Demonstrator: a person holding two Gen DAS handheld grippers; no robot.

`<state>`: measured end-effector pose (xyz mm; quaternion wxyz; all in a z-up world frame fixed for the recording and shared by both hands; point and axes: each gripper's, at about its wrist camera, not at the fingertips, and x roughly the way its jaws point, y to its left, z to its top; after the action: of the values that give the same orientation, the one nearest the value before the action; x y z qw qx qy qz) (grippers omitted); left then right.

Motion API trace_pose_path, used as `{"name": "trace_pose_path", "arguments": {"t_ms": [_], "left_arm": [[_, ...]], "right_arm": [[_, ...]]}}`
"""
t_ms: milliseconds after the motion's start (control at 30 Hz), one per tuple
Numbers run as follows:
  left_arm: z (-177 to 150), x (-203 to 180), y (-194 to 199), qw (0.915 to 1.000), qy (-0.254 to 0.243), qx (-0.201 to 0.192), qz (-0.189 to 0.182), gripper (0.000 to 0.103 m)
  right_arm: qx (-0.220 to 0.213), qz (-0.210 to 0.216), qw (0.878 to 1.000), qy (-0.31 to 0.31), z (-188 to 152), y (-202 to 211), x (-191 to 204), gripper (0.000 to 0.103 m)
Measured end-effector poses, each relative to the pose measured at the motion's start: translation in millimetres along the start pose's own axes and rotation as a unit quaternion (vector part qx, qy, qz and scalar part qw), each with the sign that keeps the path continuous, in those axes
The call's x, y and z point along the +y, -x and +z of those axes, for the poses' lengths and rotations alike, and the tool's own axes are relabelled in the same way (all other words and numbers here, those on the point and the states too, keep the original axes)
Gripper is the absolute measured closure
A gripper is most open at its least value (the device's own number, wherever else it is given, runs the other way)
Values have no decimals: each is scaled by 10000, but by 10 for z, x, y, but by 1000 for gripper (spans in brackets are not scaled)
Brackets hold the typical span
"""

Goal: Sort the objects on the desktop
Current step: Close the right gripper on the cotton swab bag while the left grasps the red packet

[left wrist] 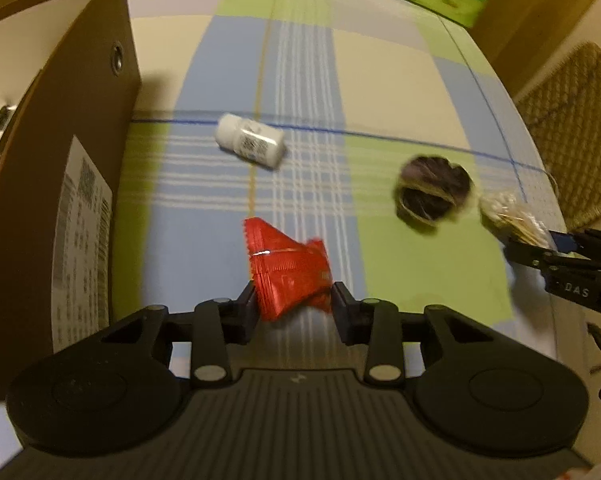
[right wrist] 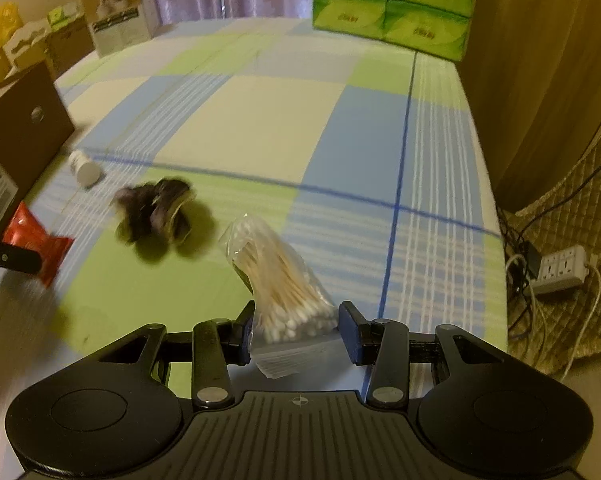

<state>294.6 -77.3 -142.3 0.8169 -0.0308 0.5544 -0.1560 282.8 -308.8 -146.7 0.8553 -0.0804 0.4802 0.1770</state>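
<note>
My left gripper (left wrist: pixel 294 300) is shut on a red snack packet (left wrist: pixel 288 268), held just above the checked cloth. The same red snack packet (right wrist: pixel 36 240) shows at the left edge of the right wrist view. My right gripper (right wrist: pixel 296 326) is shut on a clear bag of cotton swabs (right wrist: pixel 278 280); that bag of cotton swabs (left wrist: pixel 508 216) appears at the right in the left wrist view, with the right gripper (left wrist: pixel 532 248) behind it. A white pill bottle (left wrist: pixel 250 146) lies on its side farther off. A dark hair scrunchie (left wrist: pixel 434 190) rests on a green square.
A brown cardboard box (left wrist: pixel 60 152) with a printed label stands open at the left. Green tissue packs (right wrist: pixel 392 0) are stacked at the far end of the table. A woven chair (left wrist: pixel 572 120) and a power strip (right wrist: pixel 556 268) with cables sit beyond the right table edge.
</note>
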Motion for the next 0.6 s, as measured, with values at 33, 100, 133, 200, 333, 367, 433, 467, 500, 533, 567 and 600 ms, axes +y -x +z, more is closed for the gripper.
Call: {"name": "trace_pose_path", "arguments": {"t_ms": [33, 100, 133, 200, 333, 367, 433, 467, 500, 533, 567, 600], "left_arm": [[-19, 1, 20, 10000, 6, 3, -16, 68], [-48, -15, 64, 10000, -31, 14, -35, 58], [-58, -32, 92, 10000, -77, -3, 11, 51], [-60, -65, 136, 9995, -251, -45, 175, 43], [-47, -156, 226, 9941, -862, -268, 608, 35], [-37, -167, 229, 9925, -991, -306, 642, 34], [3, -200, 188, 9884, -1273, -371, 735, 34], [20, -220, 156, 9857, -1435, -392, 789, 34], [35, -244, 131, 9833, -1571, -415, 818, 34], [44, -263, 98, 9806, -1736, -421, 812, 34], [50, -276, 66, 9788, -1851, -388, 790, 34], [51, -287, 43, 9781, -1915, -344, 742, 34]], "right_arm": [[39, 21, 10000, 3, -24, 20, 20, 63], [73, 29, 10000, 43, -65, 53, 50, 56], [64, -11, 10000, 61, -85, 70, 58, 46], [38, -60, 9999, 84, -104, 101, 60, 36], [2, -71, 10000, 62, -87, 128, 46, 36], [-18, -58, 10000, 54, -85, 134, 45, 35], [-25, -65, 10000, 57, -81, 139, 54, 35], [-30, -81, 10000, 47, -85, 141, 63, 35], [-27, -75, 10000, 42, -90, 143, 68, 35], [-26, -66, 10000, 29, -94, 152, 62, 35], [-23, -59, 10000, 11, -99, 159, 59, 35], [-18, -64, 10000, -3, -103, 166, 57, 35]]}}
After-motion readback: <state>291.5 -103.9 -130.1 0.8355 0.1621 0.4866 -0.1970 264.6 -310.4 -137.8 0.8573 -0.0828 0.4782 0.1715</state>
